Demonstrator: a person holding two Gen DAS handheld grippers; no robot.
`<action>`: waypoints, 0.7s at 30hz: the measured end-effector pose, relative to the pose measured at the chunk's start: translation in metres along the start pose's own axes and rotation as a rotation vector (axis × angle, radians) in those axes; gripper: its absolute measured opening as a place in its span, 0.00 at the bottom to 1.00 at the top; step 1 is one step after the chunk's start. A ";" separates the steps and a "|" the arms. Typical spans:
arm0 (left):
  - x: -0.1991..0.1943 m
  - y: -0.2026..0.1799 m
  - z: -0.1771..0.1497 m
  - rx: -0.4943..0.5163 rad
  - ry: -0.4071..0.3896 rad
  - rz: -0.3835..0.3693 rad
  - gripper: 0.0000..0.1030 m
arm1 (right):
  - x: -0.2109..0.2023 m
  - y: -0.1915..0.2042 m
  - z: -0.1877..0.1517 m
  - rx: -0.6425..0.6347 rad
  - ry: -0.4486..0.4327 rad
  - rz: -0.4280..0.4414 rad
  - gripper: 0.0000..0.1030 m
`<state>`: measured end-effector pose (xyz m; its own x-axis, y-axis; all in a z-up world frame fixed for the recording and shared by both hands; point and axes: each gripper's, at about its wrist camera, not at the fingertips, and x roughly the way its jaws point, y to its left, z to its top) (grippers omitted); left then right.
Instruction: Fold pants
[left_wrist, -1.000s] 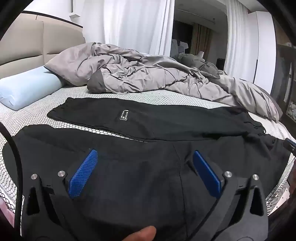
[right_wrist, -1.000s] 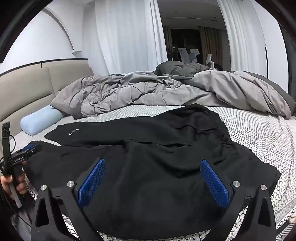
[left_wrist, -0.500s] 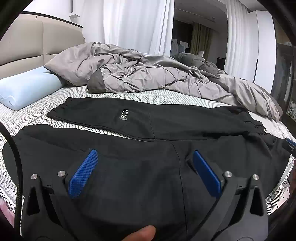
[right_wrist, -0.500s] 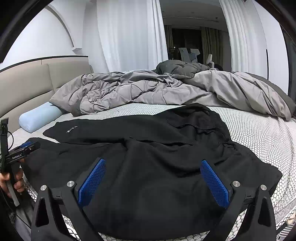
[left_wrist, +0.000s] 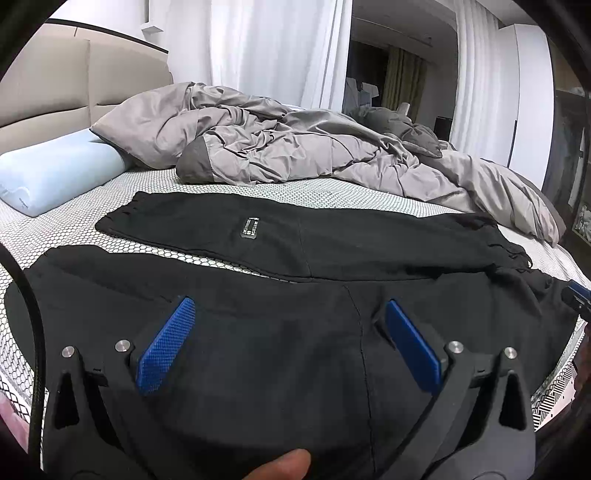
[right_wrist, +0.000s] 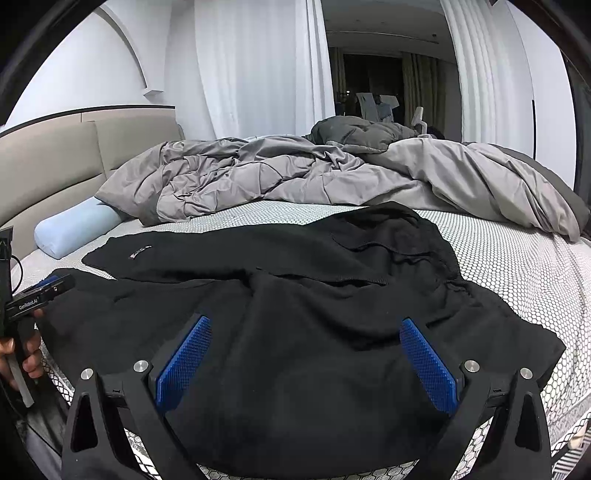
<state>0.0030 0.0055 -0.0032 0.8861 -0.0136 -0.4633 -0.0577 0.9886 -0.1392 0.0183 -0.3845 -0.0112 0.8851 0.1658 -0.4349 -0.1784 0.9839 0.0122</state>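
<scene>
Black pants (left_wrist: 280, 254) lie spread across the bed, legs to the left, and a small label (left_wrist: 249, 227) shows on the far leg. The waist end (right_wrist: 391, 251) lies bunched at the right. My left gripper (left_wrist: 286, 314) hovers open over the near leg, blue pads wide apart, nothing between them. My right gripper (right_wrist: 304, 332) is open too, above the hip part of the pants (right_wrist: 295, 295). At the left edge of the right wrist view, the left gripper (right_wrist: 40, 291) appears in a hand.
A rumpled grey duvet (left_wrist: 295, 151) covers the far half of the bed. A light blue pillow (left_wrist: 55, 177) lies at the left by the beige headboard (left_wrist: 48, 96). The honeycomb-patterned mattress (right_wrist: 517, 266) shows around the pants. White curtains (right_wrist: 258, 66) hang behind.
The right gripper's view has shifted slightly lower and closer over the pants. The left gripper stays almost still. Both stay open.
</scene>
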 end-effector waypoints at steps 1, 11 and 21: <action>0.000 0.000 0.000 -0.001 0.000 0.000 0.99 | -0.001 0.000 0.000 0.000 -0.001 -0.001 1.00; 0.001 0.001 0.000 -0.004 0.005 0.000 0.99 | 0.001 0.001 0.001 0.000 0.001 -0.004 1.00; 0.002 0.002 0.000 -0.005 0.005 0.001 0.99 | 0.002 0.000 0.000 -0.002 0.004 -0.011 1.00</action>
<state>0.0048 0.0073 -0.0044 0.8835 -0.0135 -0.4682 -0.0609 0.9878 -0.1434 0.0200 -0.3843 -0.0116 0.8851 0.1550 -0.4388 -0.1696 0.9855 0.0058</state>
